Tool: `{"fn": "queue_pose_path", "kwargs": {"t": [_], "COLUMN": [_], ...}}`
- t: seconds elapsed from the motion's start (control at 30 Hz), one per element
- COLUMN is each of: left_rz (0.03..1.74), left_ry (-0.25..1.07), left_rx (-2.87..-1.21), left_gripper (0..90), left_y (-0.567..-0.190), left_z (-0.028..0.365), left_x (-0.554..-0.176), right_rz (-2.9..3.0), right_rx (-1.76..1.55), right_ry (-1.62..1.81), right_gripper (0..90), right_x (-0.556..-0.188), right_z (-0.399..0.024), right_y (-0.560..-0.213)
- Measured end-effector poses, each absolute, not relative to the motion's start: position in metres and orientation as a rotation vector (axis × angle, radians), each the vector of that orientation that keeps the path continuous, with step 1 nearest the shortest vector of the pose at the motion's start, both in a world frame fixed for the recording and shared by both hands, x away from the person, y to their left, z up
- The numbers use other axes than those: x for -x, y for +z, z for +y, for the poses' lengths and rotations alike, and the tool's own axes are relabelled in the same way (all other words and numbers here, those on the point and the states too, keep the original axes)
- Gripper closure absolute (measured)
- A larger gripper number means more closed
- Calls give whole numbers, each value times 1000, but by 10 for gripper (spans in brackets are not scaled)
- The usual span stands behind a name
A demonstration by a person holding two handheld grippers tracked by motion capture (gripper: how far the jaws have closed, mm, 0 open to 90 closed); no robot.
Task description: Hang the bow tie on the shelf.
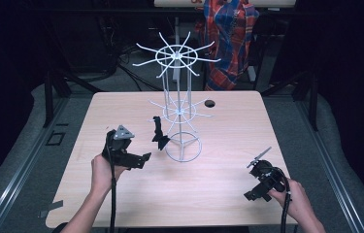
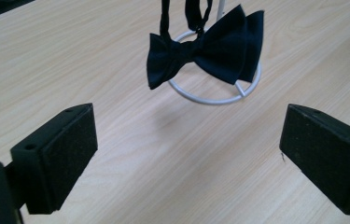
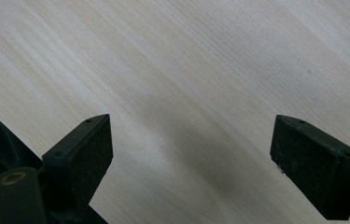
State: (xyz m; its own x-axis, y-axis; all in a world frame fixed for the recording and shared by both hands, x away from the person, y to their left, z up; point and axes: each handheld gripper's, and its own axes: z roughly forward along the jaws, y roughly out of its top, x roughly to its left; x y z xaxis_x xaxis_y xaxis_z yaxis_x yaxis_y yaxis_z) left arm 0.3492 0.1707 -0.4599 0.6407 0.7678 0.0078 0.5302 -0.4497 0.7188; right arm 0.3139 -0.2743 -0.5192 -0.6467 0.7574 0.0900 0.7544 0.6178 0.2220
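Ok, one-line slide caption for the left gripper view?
Open left gripper faces a dark bow tie hanging over the white wire rack's base ring, above the table.

In the left gripper view, the bow tie's (image 2: 205,49) strap runs off the top edge, so what it hangs from is cut off there, as is most of the white wire stand (image 2: 219,95). In the high view, the plaid cloth (image 1: 229,39) beyond the desk (image 1: 121,194) is cropped at the top.
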Motion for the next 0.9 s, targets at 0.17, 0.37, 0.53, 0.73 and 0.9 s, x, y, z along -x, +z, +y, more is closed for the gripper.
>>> {"fn": "queue_pose_path", "kwargs": {"t": [0.17, 0.37, 0.53, 0.73, 0.9], "left_rz": [1016, 1027, 1034, 1054, 1067], "left_ry": [433, 440, 431, 414, 408], "left_rx": [-2170, -2205, -2224, -2233, -2240], "left_gripper": [13, 3, 3, 2, 2], "left_y": [-461, -465, -468, -471, -474], "left_z": [173, 176, 181, 190, 195], "left_x": [-347, -341, -336, -331, -329], "right_rz": [2834, 2815, 2817, 2805, 2817], "right_rx": [-1292, -1315, -1309, -1323, -1313], "right_ry": [352, 386, 376, 388, 373], "right_gripper": [128, 128, 128, 128, 128], "right_x": [-315, -314, -314, -313, -314], "right_z": [-275, -274, -274, -274, -274], "right_y": [-517, -519, -519, -520, -519]}}
